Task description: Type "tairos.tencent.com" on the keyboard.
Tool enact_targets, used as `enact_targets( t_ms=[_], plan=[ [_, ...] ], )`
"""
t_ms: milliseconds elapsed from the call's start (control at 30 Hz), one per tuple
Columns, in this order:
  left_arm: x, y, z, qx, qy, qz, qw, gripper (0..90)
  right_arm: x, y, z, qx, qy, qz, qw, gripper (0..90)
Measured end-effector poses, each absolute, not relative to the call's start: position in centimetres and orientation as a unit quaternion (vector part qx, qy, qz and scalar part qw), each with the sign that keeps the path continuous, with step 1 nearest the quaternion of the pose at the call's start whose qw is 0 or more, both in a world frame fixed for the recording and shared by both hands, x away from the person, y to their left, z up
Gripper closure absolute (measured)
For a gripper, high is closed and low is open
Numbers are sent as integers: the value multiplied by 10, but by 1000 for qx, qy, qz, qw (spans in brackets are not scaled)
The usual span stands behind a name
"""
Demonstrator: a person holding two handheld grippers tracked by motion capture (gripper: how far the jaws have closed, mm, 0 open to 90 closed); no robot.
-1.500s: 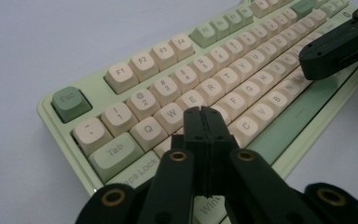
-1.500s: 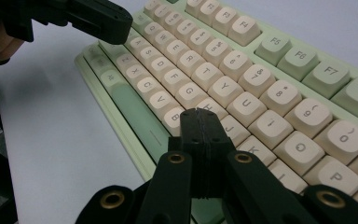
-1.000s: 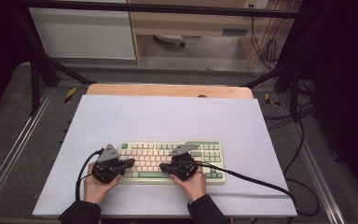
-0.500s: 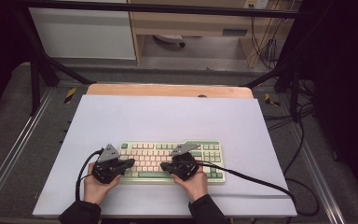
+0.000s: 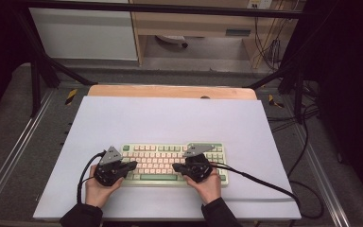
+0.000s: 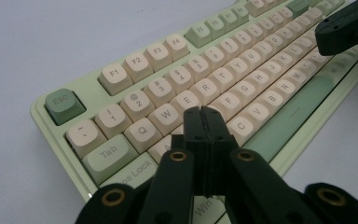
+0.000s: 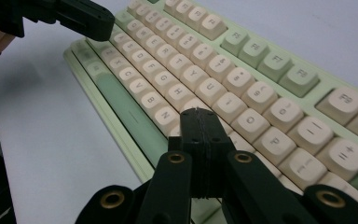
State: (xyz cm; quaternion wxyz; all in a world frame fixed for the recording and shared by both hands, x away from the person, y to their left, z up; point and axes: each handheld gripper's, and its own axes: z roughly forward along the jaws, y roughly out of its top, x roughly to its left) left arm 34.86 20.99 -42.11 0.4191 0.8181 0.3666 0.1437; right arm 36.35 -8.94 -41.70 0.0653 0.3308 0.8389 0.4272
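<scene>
The keyboard [image 5: 172,162] looks like plastic: a pale green case with a slight sheen along its edge, and matt cream and green keycaps [image 6: 166,113] with smooth, softly dished tops and grey printed legends. The left hand-held gripper [image 6: 203,114] is matt black plastic with a faintly ridged, layered texture on its closed jaws and brass-coloured metal rings at the pivots; the right hand-held gripper [image 7: 198,114] has the same finish. The surface [image 5: 170,118] is a smooth, matt pale sheet. At 12 o'clock, a light wooden edge [image 5: 170,91] shows beyond it.
</scene>
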Motion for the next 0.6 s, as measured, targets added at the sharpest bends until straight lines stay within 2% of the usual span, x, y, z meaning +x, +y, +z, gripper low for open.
enact_targets(
  t_ms=[600],
  plan=[
    [349,200,-419,821,363,141,418,899,359,-128,-419,354,830,424,76,900]
  ],
)
